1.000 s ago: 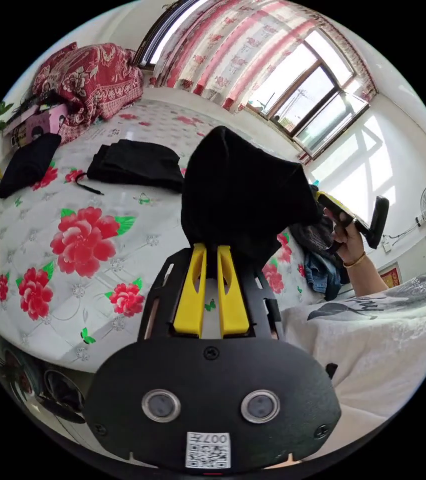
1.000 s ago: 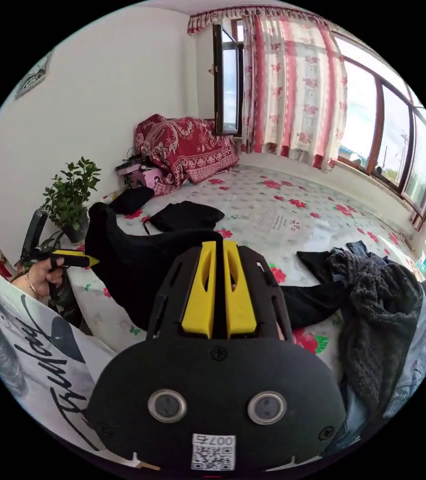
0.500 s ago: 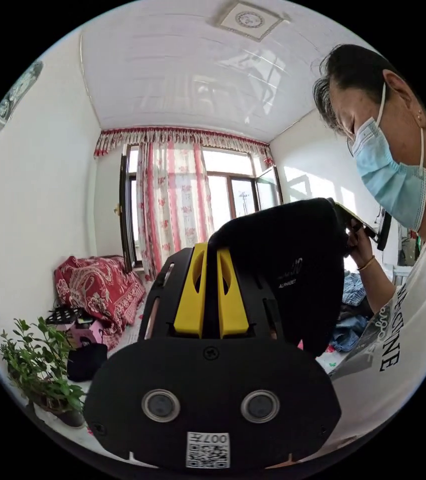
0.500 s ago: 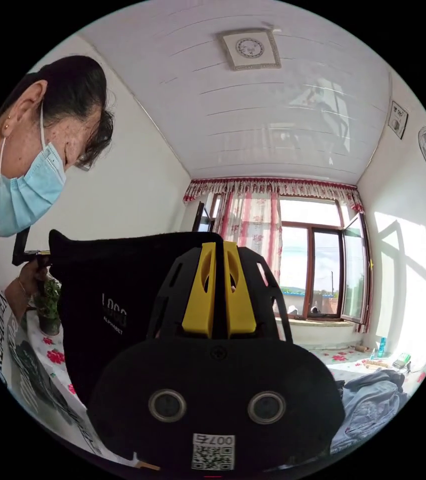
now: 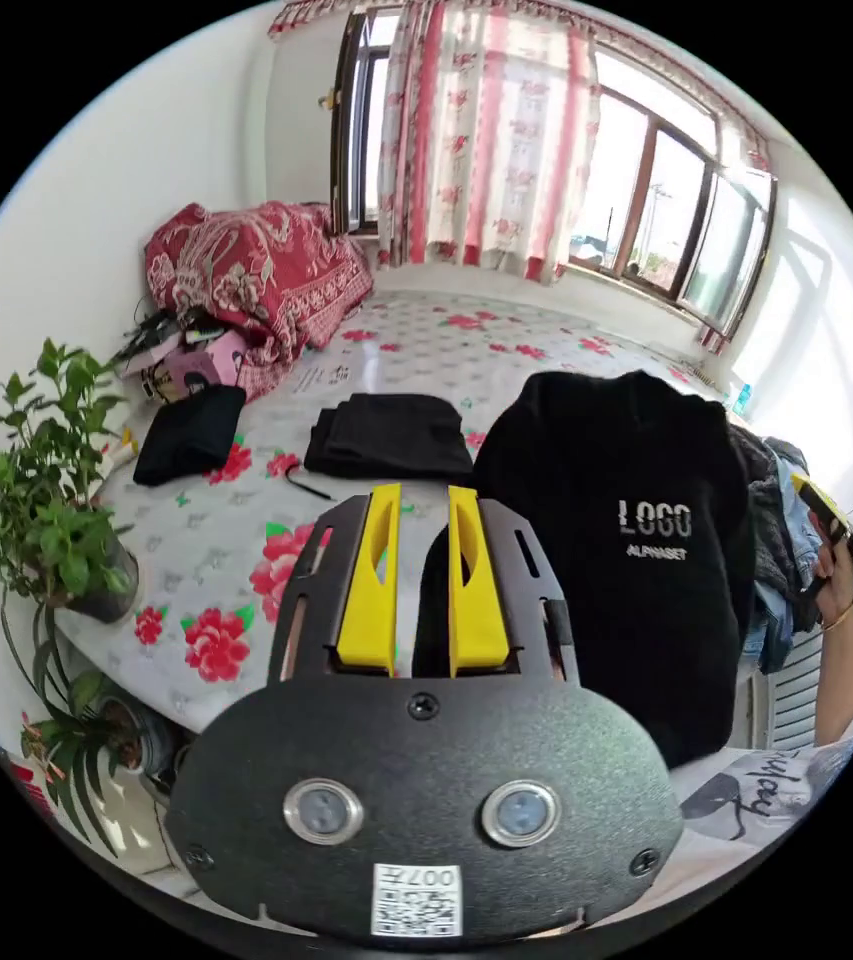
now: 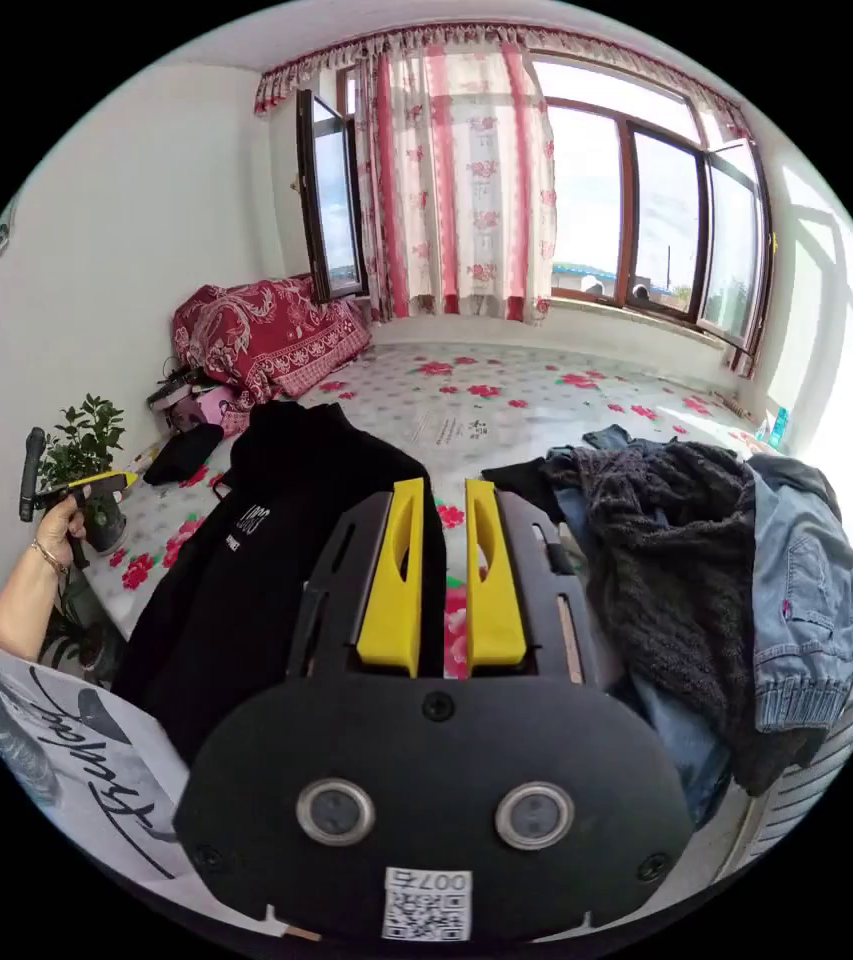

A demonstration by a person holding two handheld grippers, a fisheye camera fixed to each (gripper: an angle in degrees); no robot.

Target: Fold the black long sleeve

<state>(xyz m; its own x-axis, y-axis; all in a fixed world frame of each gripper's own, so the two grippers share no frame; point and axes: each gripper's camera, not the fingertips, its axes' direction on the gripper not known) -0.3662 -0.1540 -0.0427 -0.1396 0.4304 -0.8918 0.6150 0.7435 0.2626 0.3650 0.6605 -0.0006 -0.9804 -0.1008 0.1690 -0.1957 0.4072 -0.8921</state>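
Floral bed, black long sleeve flat

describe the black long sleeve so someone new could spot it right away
On the flowered bed under the window, look to the near edge, beside the heap of grey knit and denim. The black long sleeve lies spread there, front up; unlike the folded black clothes farther back, it shows white chest lettering.

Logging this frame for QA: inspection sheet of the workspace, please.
Surface: floral bed cover, lit by the window.
Job's things: black long sleeve laid out flat, print side up, lower part hanging over the bed's edge.
Clutter: two folded black garments; pile of clothes; red quilt.
Grippers: left gripper and right gripper both open, hovering over the bed.
Cables: nothing seen.
Surroundings: potted plant, curtains.
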